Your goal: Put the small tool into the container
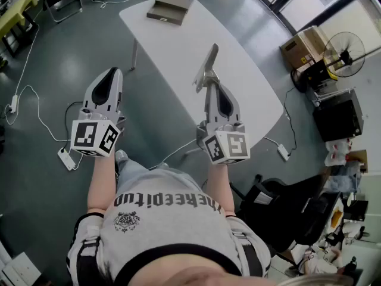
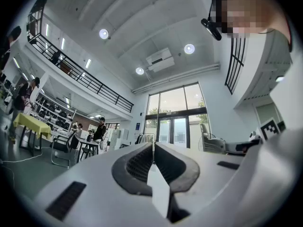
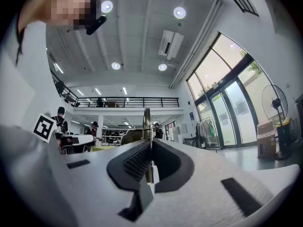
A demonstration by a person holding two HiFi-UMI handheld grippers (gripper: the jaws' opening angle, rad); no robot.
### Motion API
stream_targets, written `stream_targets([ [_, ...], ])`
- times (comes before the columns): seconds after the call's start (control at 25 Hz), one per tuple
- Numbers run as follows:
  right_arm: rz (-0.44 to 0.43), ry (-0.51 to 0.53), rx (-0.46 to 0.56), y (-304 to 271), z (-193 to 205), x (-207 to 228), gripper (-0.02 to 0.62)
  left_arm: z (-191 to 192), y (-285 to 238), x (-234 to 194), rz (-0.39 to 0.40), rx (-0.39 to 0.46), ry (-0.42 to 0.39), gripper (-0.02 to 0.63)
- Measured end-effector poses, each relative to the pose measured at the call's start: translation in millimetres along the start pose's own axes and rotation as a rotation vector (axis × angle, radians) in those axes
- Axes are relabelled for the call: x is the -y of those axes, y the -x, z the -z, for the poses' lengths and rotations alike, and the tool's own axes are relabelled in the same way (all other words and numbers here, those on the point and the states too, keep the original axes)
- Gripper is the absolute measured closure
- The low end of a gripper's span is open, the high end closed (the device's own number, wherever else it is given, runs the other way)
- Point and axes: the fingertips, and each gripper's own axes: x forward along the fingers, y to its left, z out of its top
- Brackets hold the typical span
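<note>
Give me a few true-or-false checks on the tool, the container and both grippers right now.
1. The right gripper is shut on the tool. True.
2. The tool is already in the container. False: it sticks out of the right gripper's jaws, well short of the container.
3. The left gripper holds something. False: its jaws are together with nothing between them.
4. The container sits on the table. True: it is at the table's far end.
</note>
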Motion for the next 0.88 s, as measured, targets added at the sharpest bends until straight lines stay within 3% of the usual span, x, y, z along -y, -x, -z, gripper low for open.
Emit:
stream_targets([
  [0.48, 0.011, -0.004, 0.015, 2, 2, 9, 0.589, -4, -6, 11, 0.018, 0.010, -0.020, 0.592],
  [0.88, 0.026, -0.070, 0.012, -7, 16, 15, 0.589, 15, -9, 5, 0.022, -0.030, -0.014, 0.592],
])
